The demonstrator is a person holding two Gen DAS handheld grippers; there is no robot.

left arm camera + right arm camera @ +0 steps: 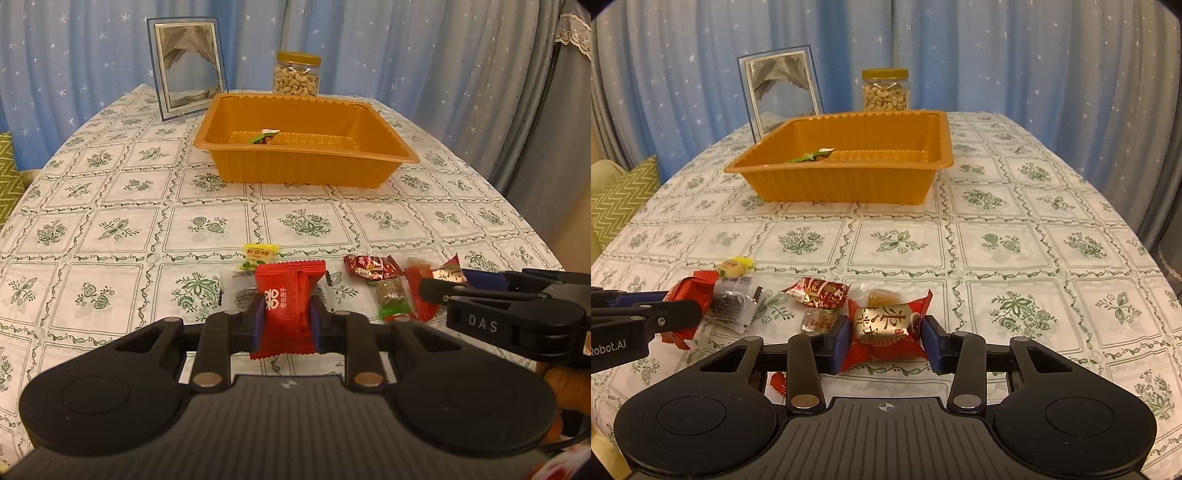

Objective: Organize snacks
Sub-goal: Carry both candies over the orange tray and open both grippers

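My left gripper (286, 319) is shut on a red snack packet (288, 306), held just above the tablecloth; it also shows in the right wrist view (689, 295). My right gripper (884, 339) has its blue pads against both sides of a red-and-gold wrapped candy (882, 321) that lies on the cloth. An orange tray (295, 168) stands farther back, with one green-wrapped candy (264, 137) inside. Loose snacks lie between the grippers: a yellow candy (260, 254), a clear dark packet (733, 304), a red foil candy (818, 293).
A jar of cashews (297, 75) and a framed picture (186, 66) stand behind the tray. The table has a floral cloth (1015, 240) and blue curtains behind it. A green zigzag cushion (624, 199) lies at the left.
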